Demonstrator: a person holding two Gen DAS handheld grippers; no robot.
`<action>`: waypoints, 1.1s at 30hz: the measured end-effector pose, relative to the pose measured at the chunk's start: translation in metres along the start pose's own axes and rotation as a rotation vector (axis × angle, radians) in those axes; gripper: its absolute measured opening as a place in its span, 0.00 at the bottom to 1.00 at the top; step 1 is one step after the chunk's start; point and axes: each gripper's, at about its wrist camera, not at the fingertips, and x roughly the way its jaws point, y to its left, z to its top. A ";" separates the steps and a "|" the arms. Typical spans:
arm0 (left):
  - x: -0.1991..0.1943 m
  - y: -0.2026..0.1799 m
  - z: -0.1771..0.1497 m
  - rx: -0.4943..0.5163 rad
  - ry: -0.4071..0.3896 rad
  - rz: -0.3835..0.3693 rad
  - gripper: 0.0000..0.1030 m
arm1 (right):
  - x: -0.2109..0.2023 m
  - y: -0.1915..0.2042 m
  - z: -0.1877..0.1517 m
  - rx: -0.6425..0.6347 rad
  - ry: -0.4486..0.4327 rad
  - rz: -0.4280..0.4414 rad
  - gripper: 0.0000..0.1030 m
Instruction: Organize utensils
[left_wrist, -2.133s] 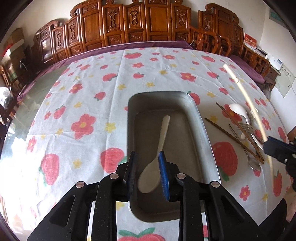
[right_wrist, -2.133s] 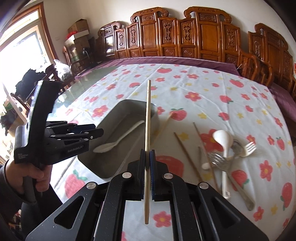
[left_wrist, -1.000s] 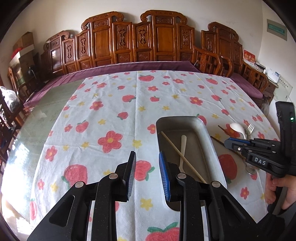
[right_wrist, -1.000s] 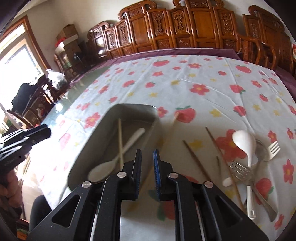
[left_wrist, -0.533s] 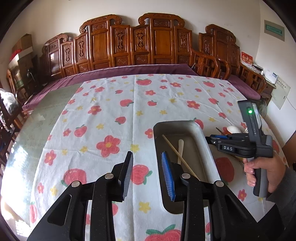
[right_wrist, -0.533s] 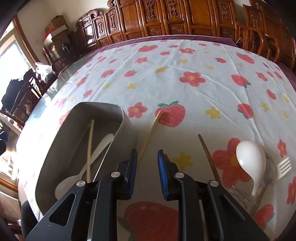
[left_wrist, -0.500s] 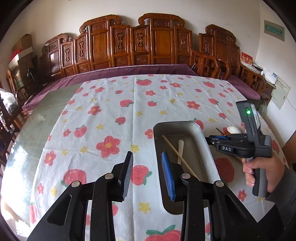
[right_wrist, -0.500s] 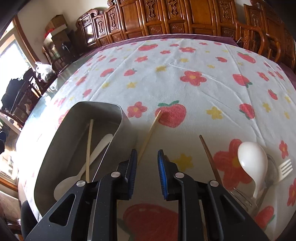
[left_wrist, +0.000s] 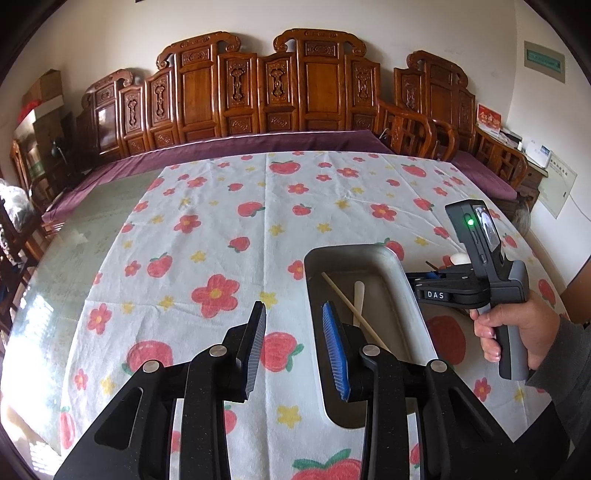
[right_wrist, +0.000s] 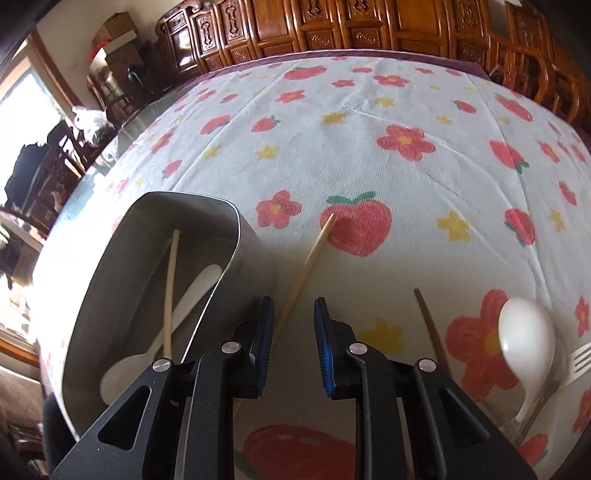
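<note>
A metal tray (left_wrist: 347, 252) (right_wrist: 184, 198) on the flowered tablecloth holds a white spoon (right_wrist: 177, 321) and a light wooden chopstick (right_wrist: 170, 288). My left gripper (left_wrist: 293, 306) hovers open and empty above the cloth, just left of the tray. A second light chopstick (right_wrist: 310, 258) lies on the cloth beside the tray's right wall. My right gripper (right_wrist: 294, 301) (left_wrist: 415, 277) is low over it and open. The chopstick's near part runs between the pads, which do not press it.
Right of the chopstick lie a dark chopstick (right_wrist: 430, 328), a white spoon (right_wrist: 526, 343) and a fork (right_wrist: 580, 356). A hand (left_wrist: 517, 325) holds the right gripper. Carved wooden chairs (left_wrist: 314, 92) line the table's far edge. Bare glass tabletop (left_wrist: 85, 236) shows at the left.
The right gripper dropped its chopstick into the tray, then moved right and down over the second light chopstick with its jaws wider. The left gripper barely moved.
</note>
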 end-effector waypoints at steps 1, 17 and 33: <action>-0.001 0.001 0.000 0.000 -0.002 0.000 0.29 | 0.001 0.002 0.001 -0.007 0.004 -0.009 0.22; -0.010 -0.004 -0.001 0.005 -0.006 -0.005 0.29 | -0.004 0.008 -0.005 -0.037 0.052 -0.086 0.05; -0.015 -0.036 -0.004 0.040 -0.007 -0.039 0.29 | -0.036 0.017 -0.044 -0.074 0.015 -0.094 0.14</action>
